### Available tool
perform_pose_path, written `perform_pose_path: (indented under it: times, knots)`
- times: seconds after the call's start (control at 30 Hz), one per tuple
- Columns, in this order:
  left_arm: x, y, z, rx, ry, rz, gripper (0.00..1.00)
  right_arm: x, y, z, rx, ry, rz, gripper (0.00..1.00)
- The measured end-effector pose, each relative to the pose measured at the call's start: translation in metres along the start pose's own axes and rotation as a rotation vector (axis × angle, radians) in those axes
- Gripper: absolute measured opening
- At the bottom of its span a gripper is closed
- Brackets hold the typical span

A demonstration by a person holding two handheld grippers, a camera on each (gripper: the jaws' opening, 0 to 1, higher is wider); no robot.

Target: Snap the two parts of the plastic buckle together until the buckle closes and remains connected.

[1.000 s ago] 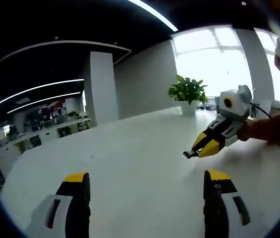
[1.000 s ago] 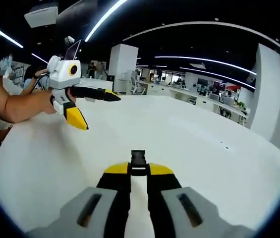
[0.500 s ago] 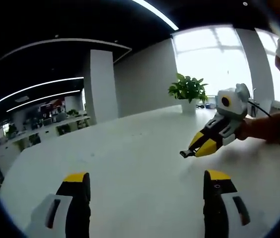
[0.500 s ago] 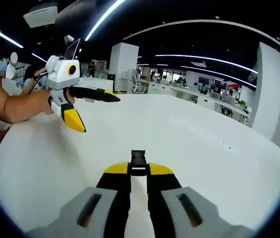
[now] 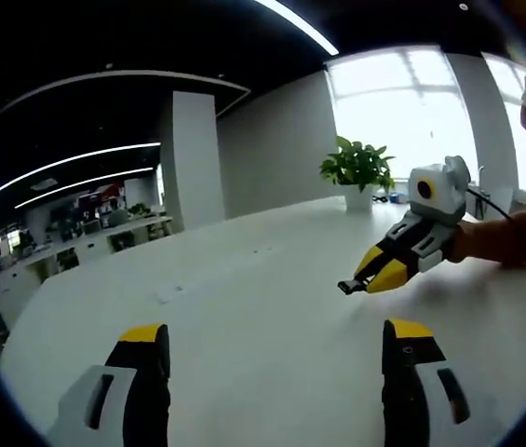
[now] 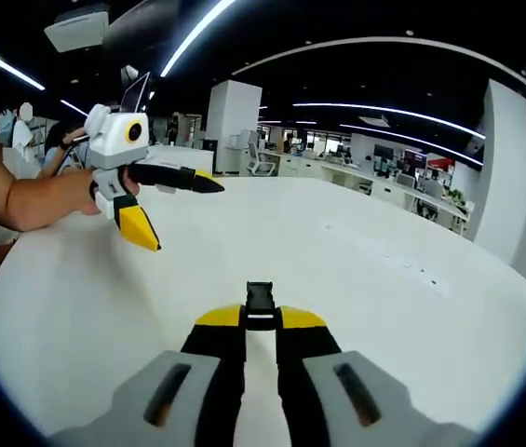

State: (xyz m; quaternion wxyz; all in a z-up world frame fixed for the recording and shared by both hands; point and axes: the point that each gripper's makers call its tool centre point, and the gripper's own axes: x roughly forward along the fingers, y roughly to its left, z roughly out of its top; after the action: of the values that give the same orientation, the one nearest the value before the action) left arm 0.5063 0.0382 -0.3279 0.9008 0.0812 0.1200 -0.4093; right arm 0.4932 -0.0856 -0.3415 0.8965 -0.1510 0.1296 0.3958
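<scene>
Right gripper (image 6: 260, 321) clenched on buckle (image 6: 260, 300), tip poking forward, ready for mating. Left gripper (image 5: 272, 335) spread wide, empty, above worktop (image 5: 263, 298).

Left gripper (image 5: 276, 340): jaws spread wide apart, nothing between yellow tips. Same gripper seen from right gripper view (image 6: 177, 207), held up by bare hand (image 6: 104, 193), forearm reaching in from side.

Right gripper (image 6: 261, 317): jaws squeezed close, small black buckle piece (image 6: 260, 305) pinched at tips. Seen from left gripper view (image 5: 363, 277), tilted down, held by hand (image 5: 475, 244) in orange sleeve.
</scene>
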Motion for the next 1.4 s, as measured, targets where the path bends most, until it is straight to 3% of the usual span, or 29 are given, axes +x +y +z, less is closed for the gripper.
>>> perform_pose_path:
  times: [0.57,1.4]
  knots:
    - [0.002,0.005,-0.006,0.002,0.017,0.011,0.96,0.012,-0.007,-0.001,0.000,0.017,0.009,0.10]
    - [0.014,0.013,-0.001,0.008,0.023,0.003,0.95,0.034,-0.022,0.000,-0.004,0.041,0.013,0.10]
